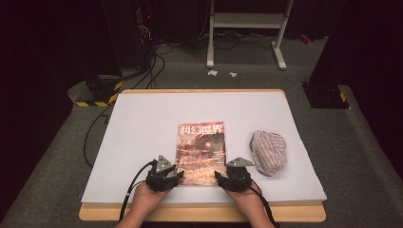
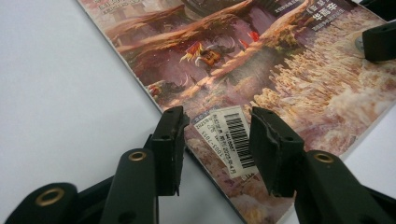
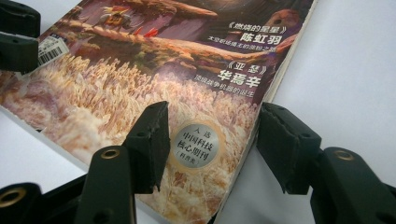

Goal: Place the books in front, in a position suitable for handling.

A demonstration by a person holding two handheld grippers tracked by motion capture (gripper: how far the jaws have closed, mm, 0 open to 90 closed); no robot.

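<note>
Magazine (image 1: 200, 152) lies flat, cover up, near the middle of the white table sheet (image 1: 142, 133), its near edge close to the person's side. Left gripper (image 1: 177, 176) sits at the magazine's near left corner and right gripper (image 1: 219, 176) at the near right corner. In the left gripper view the jaws stand apart, straddling the spine edge beside the barcode label (image 2: 232, 140); pads not pressing on anything. In the right gripper view the jaws are likewise apart, one over the cover by the round silver sticker (image 3: 196, 143), the other just beyond the magazine's side edge; no clamp. Judged step: approach and line-up on the two near corners, grasp not yet made. Next move probably calls for getting a jaw under the thin edge, which lies flush on the sheet. Striped cap (image 1: 269, 151) rests to the right, near but apart. Open room is widest on the left and far side.
</note>
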